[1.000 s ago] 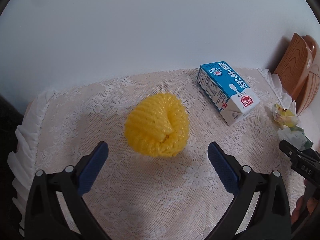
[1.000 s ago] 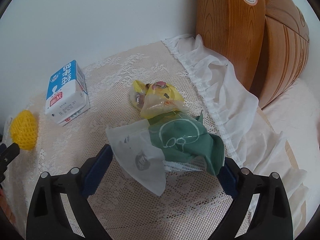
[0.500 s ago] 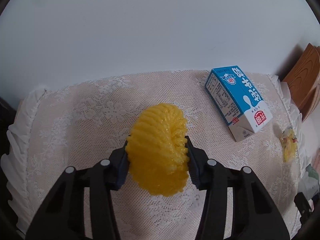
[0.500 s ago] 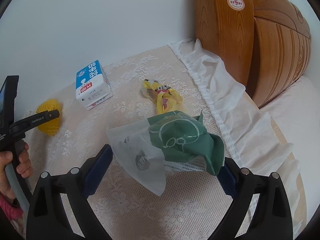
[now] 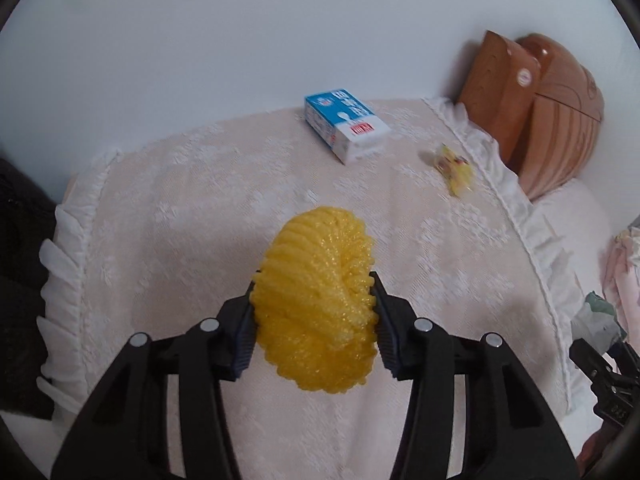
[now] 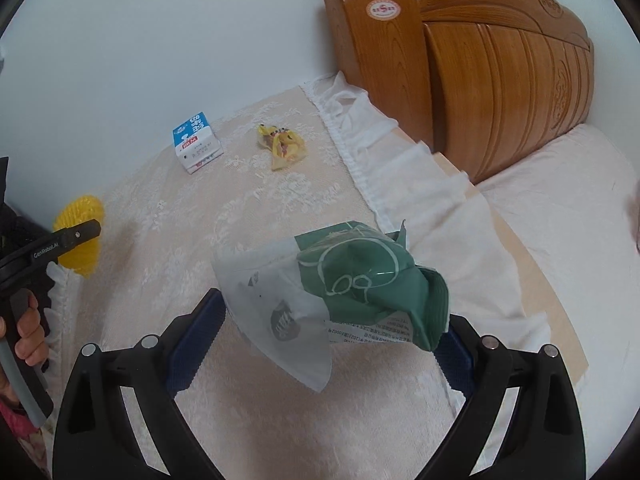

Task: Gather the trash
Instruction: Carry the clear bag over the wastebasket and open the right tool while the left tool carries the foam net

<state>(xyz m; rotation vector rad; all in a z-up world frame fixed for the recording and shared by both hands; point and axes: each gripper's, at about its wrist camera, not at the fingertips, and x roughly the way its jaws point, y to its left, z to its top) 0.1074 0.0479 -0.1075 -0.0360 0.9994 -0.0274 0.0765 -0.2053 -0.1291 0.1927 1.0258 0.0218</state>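
Collection is under way with both hands loaded; no bin or bag shows in either view, so the next move is judged to call for carrying the two pieces to a receptacle, then returning for the rest. The left claw [image 5: 314, 312] is drawn in tight on the yellow foam net [image 5: 318, 300], both pads pressing its sides, the net squeezed and lifted clear of the lace cover [image 5: 192, 208]. The right claw [image 6: 332, 332] stands wide yet grips the green and white wrapper [image 6: 344, 288], which spans from one pad to the other and hangs above the cover. Remaining trash: the blue milk carton [image 6: 196, 142] lying near the wall, and the small yellow wrapper [image 6: 282, 146] just beside it, both on the lace cover, near the wooden headboard [image 6: 480, 80].
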